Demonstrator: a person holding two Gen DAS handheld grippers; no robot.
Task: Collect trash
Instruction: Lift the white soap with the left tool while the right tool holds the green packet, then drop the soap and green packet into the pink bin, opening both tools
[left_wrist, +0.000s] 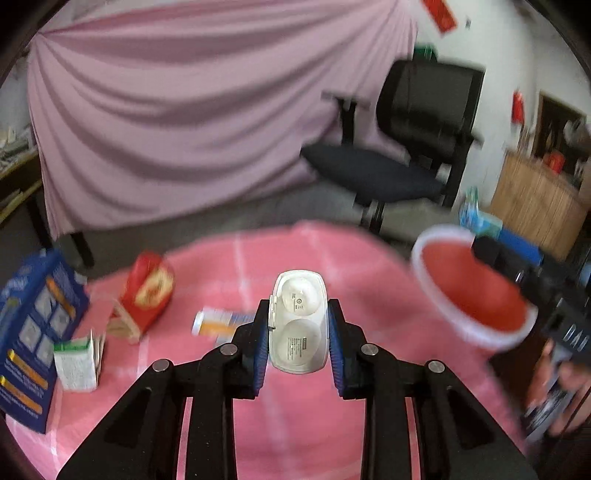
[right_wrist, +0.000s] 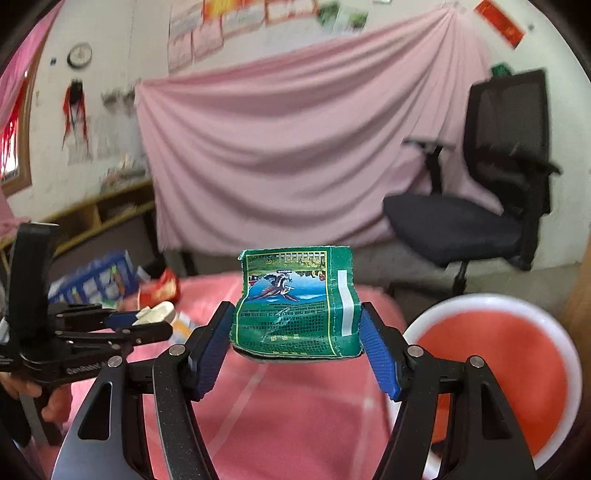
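A pink checked cloth (left_wrist: 295, 406) covers the table in front of us, with a draped pink sheet (left_wrist: 177, 122) and a black office chair (left_wrist: 413, 147) beyond it. Our left gripper (left_wrist: 297, 332) is pinching a white plastic clamshell case (left_wrist: 300, 321) across its narrow sides, lid open and raised clear of the cloth. Our right gripper (right_wrist: 297, 332) is clamped on a crumpled green paper packet (right_wrist: 295, 306), held up over the table near the red bin with a white rim (right_wrist: 495, 373), which sits low on the right.

We judge the case light and stiff but smooth — it could slip or twist between the pads, so a hold across the hinged middle, as now, looks best. The packet seems soft and nearly weightless; it buckles under the squeeze, so a broad grip low on its body suits it.

Still on the cloth in the left wrist view are a red carton (left_wrist: 147, 291) lying tilted, a small green and white box (left_wrist: 77, 365), an orange and white tube-like pack (left_wrist: 218, 323) and a tall blue box (left_wrist: 29, 332) at the left edge. The bin hangs beside the right gripper in that view, so both hands crowd the same opening — one should go first. A hand (right_wrist: 40, 398) grips the left tool's handle.
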